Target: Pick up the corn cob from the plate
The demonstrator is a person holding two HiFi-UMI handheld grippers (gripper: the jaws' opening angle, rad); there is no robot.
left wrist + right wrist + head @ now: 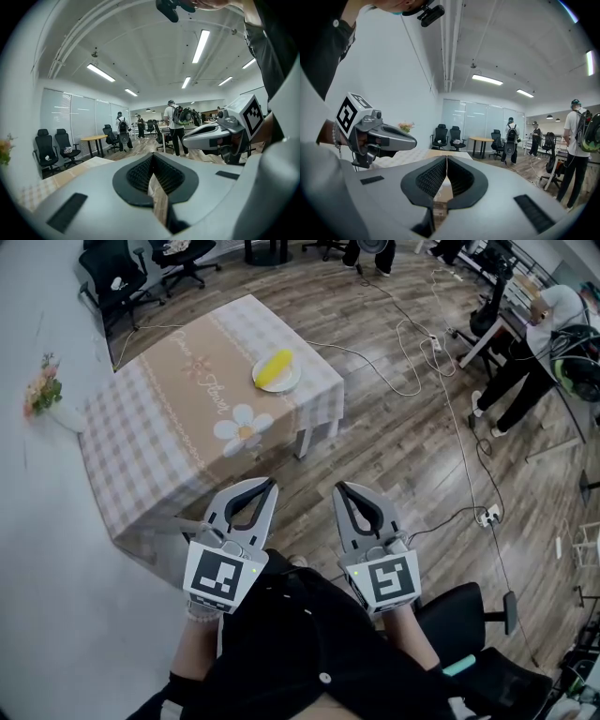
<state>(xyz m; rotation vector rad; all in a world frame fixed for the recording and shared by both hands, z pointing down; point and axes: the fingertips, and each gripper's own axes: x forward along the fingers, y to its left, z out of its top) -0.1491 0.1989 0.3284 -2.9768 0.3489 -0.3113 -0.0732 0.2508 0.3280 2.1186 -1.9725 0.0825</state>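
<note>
Yellow corn cob (274,367) on white plate (287,385); left claw (271,483) and right claw (339,487) closed, empty.

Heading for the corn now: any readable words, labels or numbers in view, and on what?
"Flower": cursive print on the tablecloth; the word before it is too blurred to read.
On the left gripper and right gripper, the cubes carry square marker patterns only, no letters.
Nothing else is readable.
</note>
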